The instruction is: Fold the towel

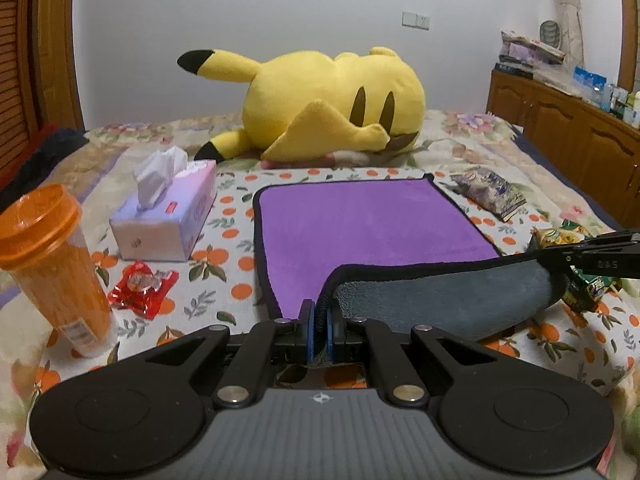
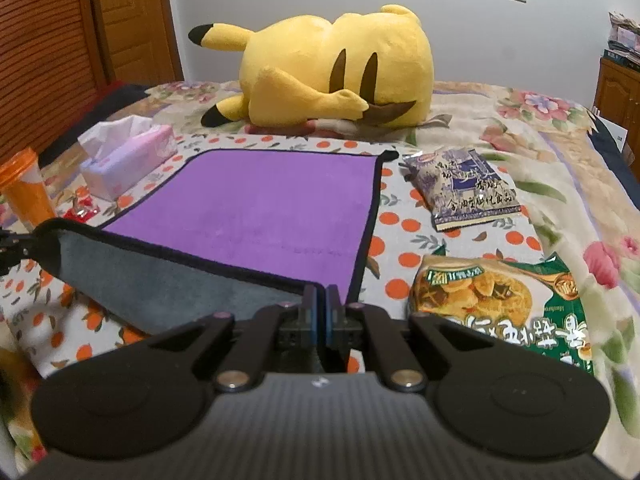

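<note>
A purple towel (image 1: 360,220) with a black hem and a grey underside lies on the orange-print cloth; it also shows in the right wrist view (image 2: 260,204). My left gripper (image 1: 320,320) is shut on its near left corner. My right gripper (image 2: 320,300) is shut on its near right corner. The near edge is lifted between them, grey underside (image 1: 440,300) turned up and sagging. The right gripper shows at the right edge of the left wrist view (image 1: 592,258). The left gripper shows at the left edge of the right wrist view (image 2: 12,246).
A yellow plush toy (image 1: 332,100) lies beyond the towel. A tissue box (image 1: 168,216), an orange bottle (image 1: 52,264) and a red wrapper (image 1: 142,284) are to the left. A purple snack bag (image 2: 464,188) and a green snack bag (image 2: 504,308) are to the right. A wooden cabinet (image 1: 568,132) stands at the right.
</note>
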Available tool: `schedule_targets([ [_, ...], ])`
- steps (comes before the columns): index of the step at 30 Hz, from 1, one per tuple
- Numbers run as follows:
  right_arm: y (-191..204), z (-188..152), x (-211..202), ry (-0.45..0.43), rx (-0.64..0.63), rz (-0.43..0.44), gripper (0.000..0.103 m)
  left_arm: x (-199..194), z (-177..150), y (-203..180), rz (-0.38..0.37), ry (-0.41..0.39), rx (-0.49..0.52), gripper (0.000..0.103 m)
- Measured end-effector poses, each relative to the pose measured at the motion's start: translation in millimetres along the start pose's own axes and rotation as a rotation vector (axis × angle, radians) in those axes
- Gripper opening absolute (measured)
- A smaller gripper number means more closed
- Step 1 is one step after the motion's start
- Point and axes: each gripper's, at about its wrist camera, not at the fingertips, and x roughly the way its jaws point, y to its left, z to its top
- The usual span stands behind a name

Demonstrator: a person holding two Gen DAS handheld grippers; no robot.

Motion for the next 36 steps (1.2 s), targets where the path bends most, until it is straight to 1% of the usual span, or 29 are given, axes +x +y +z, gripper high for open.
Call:
schedule_targets([
  [5,-2.2,5.6,-1.9,-0.033,-0.001,0.018,0.005,-1.0,3.1,-0.2,-0.007,-0.015,-0.001,0.007],
  [10,-3.8,10.3,2.7,-0.053,-0.019,0.021,0.005,4.8,5.9,1.2,-0.004,-0.014,0.000,0.007],
  [17,-7.7,10.9,15.9,-0.047,-0.044,0.021,0.004,20.6,8.8,2.6,0.002,0.003,0.010,0.006],
  [25,-9.8,14.1,22.4,-0.059,-0.060,0.023,0.004,30.6,17.6,1.1,-0.005,0.001,0.033,0.006],
  [36,-5.1,35.1,24.2,-0.116,-0.105,0.022,0.004,33.2,44.4,-0.8,-0.025,-0.050,0.054,0.006],
])
